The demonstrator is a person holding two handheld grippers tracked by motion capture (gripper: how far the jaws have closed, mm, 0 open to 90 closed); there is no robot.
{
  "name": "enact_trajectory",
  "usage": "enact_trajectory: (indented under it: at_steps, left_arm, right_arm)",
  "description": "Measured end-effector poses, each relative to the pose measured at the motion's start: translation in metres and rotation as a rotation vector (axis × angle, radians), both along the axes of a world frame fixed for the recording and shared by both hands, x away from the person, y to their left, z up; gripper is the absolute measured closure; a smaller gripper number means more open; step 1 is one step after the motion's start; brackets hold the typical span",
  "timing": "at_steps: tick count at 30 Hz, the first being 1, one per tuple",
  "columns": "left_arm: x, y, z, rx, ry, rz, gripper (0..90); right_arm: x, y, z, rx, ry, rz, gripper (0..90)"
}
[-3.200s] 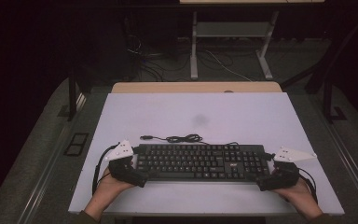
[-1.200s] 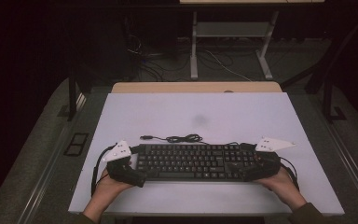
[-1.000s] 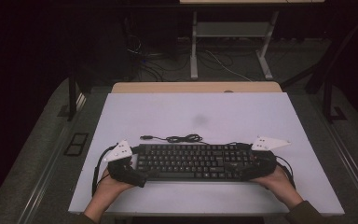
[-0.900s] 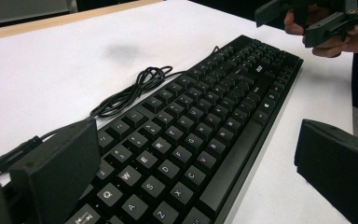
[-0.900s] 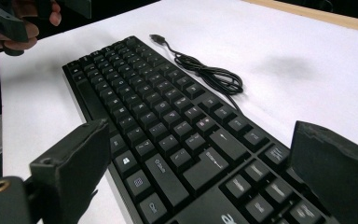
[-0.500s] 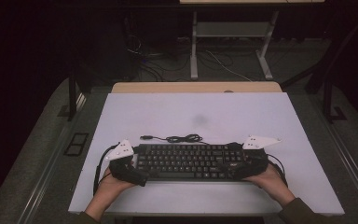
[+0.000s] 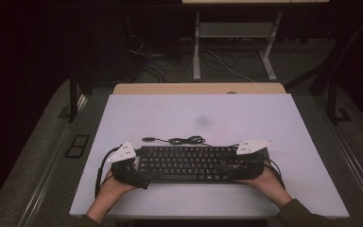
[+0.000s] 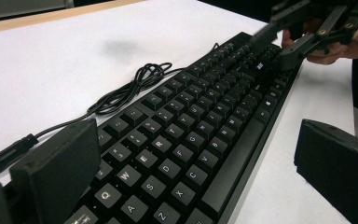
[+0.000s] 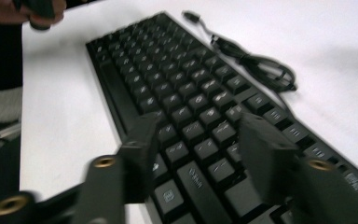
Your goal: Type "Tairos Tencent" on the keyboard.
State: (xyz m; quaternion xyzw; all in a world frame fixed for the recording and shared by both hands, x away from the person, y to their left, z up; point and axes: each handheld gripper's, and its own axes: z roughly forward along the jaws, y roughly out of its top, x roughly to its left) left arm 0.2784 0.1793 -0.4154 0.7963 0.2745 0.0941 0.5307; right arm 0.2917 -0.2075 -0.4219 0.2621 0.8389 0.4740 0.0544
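Vs the earlier frames: right gripper (image 7: 240, 166) has come inward from off the keyboard's right end and now sits over the right-hand key block; its jaws have just been closing, now partway in, with keys under and between them in the right gripper view, but the blur hides whether the pads actually press anything. Left gripper (image 7: 131, 171) hasn't shifted, same spot at the keyboard's left end. Keyboard (image 7: 189, 163) and its cable (image 7: 182, 140) lie where they did before. Left jaws stand wide apart, straddling the left end: one pad (image 8: 58, 163) on the far side by the cable plug, the other on the near side off the front edge, neither clearly touching the case. Keyboard is black, full size, flat on the white table (image 7: 208, 113), near the person's edge, roughly centred left to right. Long axis runs left-right across the table, parallel to the near edge; key tops face up, space bar row towards the person, cable leaves the far edge and lies bunched in loose loops just behind it, plug end pointing left. Readable writing: key legends in the left gripper view, Q W E R, A S D, G, C V; no brand mark legible. Right gripper view is too smeared to read the legends.
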Motion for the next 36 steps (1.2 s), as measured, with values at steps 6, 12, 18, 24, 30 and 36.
enact_trajectory:
  at_steps: [6, 12, 18, 24, 30, 36]
  left_arm:
    - [0.0, 0.001, 0.0, 0.0, 0.001, 0.001, 0.0]
    - [0.0, 0.0, 0.0, 0.004, 0.0, 0.0, 0.0]
    - [0.0, 0.0, 0.0, 0.005, 0.0, 0.001, 0.0]
    - [0.001, -0.001, 0.0, 0.009, -0.002, 0.001, 0.0]
    - [0.003, -0.001, 0.0, 0.018, -0.011, 0.005, 0.0]
    - [0.006, -0.002, 0.002, 0.025, -0.018, 0.012, 0.0]
  right_arm:
    - [0.0, 0.0, -0.004, -0.045, 0.015, 0.029, 68.6]
    - [0.001, -0.001, -0.008, -0.083, 0.034, 0.036, 84.2]
    - [0.003, 0.0, -0.011, -0.116, 0.047, 0.037, 89.1]
    - [0.004, -0.001, -0.014, -0.129, 0.055, 0.036, 89.1]
    - [0.004, 0.0, -0.015, -0.138, 0.057, 0.037, 89.1]
    - [0.004, 0.001, -0.017, -0.151, 0.054, 0.048, 89.2]
